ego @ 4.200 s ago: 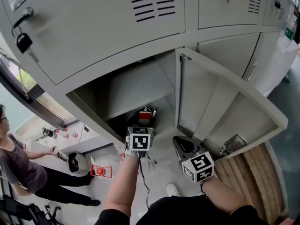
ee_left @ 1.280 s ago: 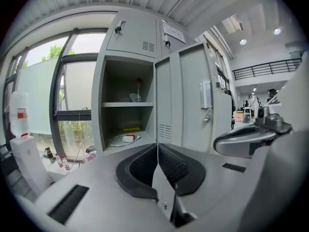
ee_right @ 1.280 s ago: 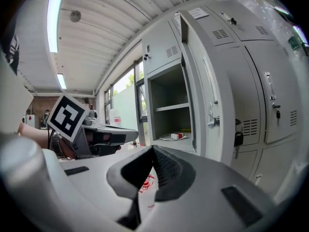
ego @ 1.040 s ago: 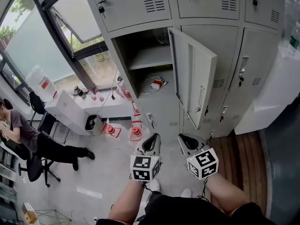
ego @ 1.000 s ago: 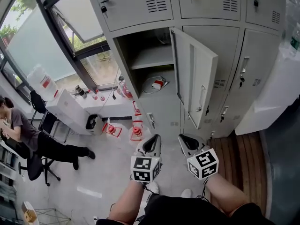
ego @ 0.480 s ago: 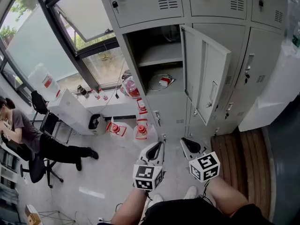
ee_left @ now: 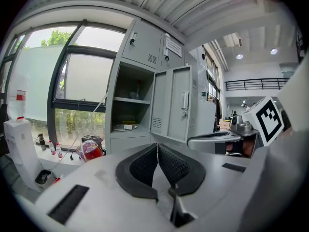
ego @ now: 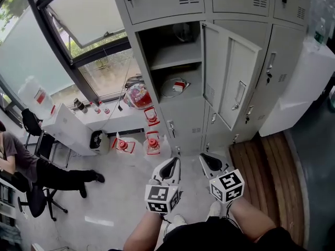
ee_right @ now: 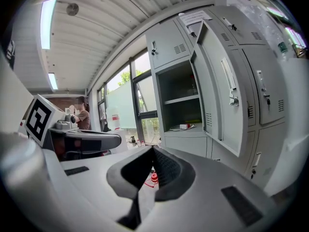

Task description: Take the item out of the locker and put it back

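Both shut tools hang clear of door edge.

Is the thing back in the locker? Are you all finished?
It looks nearly finished. Done: the white-and-red item lies on the lower shelf of the open locker. In hand: nothing. The left claw and right claw are both shut and empty, well away from the locker. Left: maybe only closing the door, which stands open.
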`<state>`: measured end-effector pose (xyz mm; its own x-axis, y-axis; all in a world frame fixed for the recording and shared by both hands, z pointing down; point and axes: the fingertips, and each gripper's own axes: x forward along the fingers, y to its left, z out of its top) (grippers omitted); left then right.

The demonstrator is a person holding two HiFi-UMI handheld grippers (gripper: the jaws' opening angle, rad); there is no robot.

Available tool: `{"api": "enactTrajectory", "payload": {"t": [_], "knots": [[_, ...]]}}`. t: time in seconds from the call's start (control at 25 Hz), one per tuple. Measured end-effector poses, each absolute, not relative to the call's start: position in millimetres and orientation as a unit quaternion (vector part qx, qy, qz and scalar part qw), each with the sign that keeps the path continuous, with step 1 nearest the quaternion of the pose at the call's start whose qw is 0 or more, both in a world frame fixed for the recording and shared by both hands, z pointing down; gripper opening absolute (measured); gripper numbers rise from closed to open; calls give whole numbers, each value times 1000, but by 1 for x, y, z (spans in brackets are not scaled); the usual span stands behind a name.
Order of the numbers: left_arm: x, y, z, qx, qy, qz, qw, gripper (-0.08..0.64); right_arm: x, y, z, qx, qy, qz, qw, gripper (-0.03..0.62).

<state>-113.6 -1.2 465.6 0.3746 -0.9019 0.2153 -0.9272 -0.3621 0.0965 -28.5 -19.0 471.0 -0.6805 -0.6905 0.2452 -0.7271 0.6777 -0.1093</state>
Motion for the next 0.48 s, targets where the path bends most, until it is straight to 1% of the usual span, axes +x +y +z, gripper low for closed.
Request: {"api": "enactTrajectory", "payload": {"t": [0.48], "knots": [[-130,8,468,836,-536,59,106,20,-41,-7,475,410,-901,103,101,52]]}}
